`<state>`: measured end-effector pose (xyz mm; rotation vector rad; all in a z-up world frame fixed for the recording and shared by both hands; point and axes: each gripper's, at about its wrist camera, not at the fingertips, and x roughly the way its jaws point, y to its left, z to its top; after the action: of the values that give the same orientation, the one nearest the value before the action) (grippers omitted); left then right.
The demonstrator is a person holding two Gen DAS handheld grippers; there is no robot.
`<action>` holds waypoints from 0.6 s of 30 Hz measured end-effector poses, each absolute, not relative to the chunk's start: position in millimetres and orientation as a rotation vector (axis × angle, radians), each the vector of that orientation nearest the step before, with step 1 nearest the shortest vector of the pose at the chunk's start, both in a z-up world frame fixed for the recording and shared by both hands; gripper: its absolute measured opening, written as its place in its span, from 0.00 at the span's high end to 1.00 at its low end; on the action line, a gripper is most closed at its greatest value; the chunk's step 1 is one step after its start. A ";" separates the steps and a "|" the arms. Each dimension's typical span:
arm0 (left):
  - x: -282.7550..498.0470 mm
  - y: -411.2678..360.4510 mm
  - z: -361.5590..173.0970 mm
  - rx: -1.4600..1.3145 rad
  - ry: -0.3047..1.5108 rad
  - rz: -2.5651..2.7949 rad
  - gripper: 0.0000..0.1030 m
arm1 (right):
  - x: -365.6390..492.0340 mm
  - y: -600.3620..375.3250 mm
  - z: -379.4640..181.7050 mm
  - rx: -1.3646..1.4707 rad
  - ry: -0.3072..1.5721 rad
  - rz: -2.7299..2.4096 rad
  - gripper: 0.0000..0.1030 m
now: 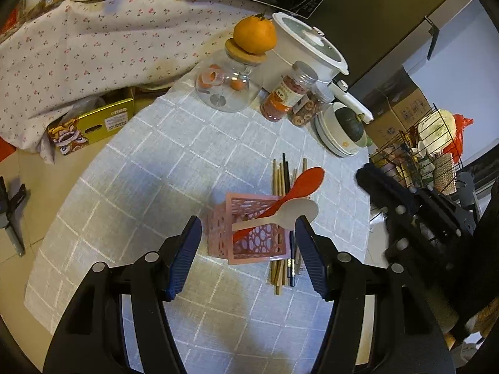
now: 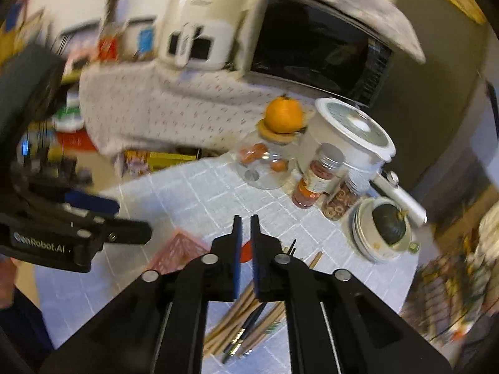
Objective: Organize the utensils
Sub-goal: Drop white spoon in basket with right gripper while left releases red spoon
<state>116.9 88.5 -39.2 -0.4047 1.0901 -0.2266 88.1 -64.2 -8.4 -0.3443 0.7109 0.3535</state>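
Step in hand: the two spoons already stand in the pink holder (image 1: 249, 230); the chopsticks (image 1: 282, 218) are not yet sorted, so I judge the work is between one utensil and the next.
Pink holder: it stands on the counter (image 1: 149, 171), near its near-right part, between the two fingers of the left tool (image 1: 248, 243) in that tool's own view.
Spoons: the red spoon (image 1: 296, 190) and the pale spoon (image 1: 290, 213) lean out of the holder toward the right, crossing each other.
Chopsticks: they lie flat in a loose bundle on the counter, just behind and right of the holder, partly hidden by it.
Left tool: its fingers stand well apart, one on each side of the holder; I cannot tell if the pads touch it, and it seems to hold nothing.
Right tool (image 2: 246, 218): only a narrow gap between its fingers, nothing in it; it hovers above the chopsticks, and its view is blurred.
Next move: probably the right tool must open wider, go down to the bundle and pinch some sticks near one end, while the left tool steadies the holder, because it is light and may tip.
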 end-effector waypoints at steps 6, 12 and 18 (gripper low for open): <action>111.7 66.7 -32.9 -0.316 1.074 -0.253 0.42 | 85.7 -125.0 -6.5 -0.134 0.786 0.295 0.64; 103.6 39.8 -25.8 -0.264 1.060 -0.291 0.42 | 98.3 -178.0 -42.4 0.032 0.980 0.175 0.62; 90.4 -6.4 -21.2 -0.180 1.059 -0.364 0.42 | 110.0 -228.7 -84.1 0.253 1.137 0.095 0.62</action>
<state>90.4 -6.4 -21.2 -0.1804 1.0588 -0.3643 110.0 -228.7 -84.1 0.2531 1.1372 0.0953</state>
